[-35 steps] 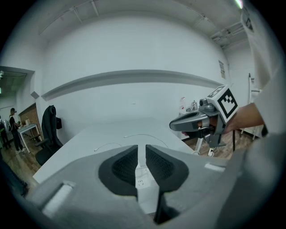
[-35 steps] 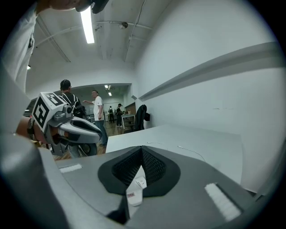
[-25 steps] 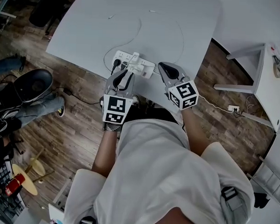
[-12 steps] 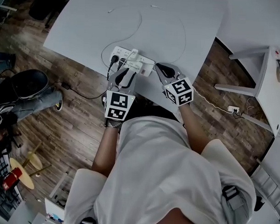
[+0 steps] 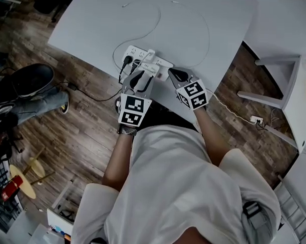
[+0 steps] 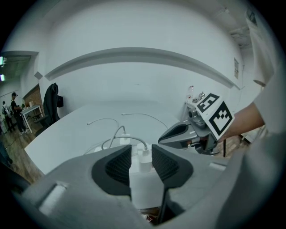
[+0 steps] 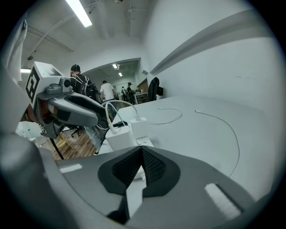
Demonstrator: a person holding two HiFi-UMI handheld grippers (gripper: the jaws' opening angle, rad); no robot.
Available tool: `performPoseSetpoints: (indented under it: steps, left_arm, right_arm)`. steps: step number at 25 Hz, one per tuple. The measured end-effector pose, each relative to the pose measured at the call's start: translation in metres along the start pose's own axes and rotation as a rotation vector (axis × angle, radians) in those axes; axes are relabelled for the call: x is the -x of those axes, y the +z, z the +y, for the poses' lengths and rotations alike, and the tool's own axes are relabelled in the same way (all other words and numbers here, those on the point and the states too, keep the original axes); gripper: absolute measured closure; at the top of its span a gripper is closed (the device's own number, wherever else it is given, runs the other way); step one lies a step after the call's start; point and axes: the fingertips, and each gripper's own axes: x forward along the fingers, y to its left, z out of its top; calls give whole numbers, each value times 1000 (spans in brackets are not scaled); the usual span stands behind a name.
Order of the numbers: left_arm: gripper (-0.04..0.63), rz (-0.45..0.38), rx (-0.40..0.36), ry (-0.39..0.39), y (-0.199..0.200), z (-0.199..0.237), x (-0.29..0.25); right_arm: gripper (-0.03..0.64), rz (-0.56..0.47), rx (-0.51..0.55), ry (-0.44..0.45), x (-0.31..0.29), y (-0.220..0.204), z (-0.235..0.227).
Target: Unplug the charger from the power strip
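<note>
Sinking lower, left gripper (image 6: 140,157) is parting its jaws a little around the charger (image 6: 143,184) just ahead, not squeezing it; right gripper (image 7: 142,154), farther right, is sinking too, pinched together, empty.

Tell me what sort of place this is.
Probably an open office or lab workspace: big white tables, wood-plank floor, a ceiling strip light, and people standing in the background.

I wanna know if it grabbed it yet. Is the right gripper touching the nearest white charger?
Apart. The right gripper view shows the right gripper's shut jaws ending short of the charger, with a bit of power strip showing between them.
</note>
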Motion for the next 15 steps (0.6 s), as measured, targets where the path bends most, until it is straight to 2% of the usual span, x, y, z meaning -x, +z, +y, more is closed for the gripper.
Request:
performPoseSetpoints:
  steps: [10, 15]
  left_arm:
    - [456, 36, 24, -5, -10, -1, -23]
    - [453, 45, 40, -7, -14, -6, -31]
  right_arm:
    - [614, 92, 50, 47, -21, -26, 0]
    - [614, 101, 75, 64, -22, -30, 0]
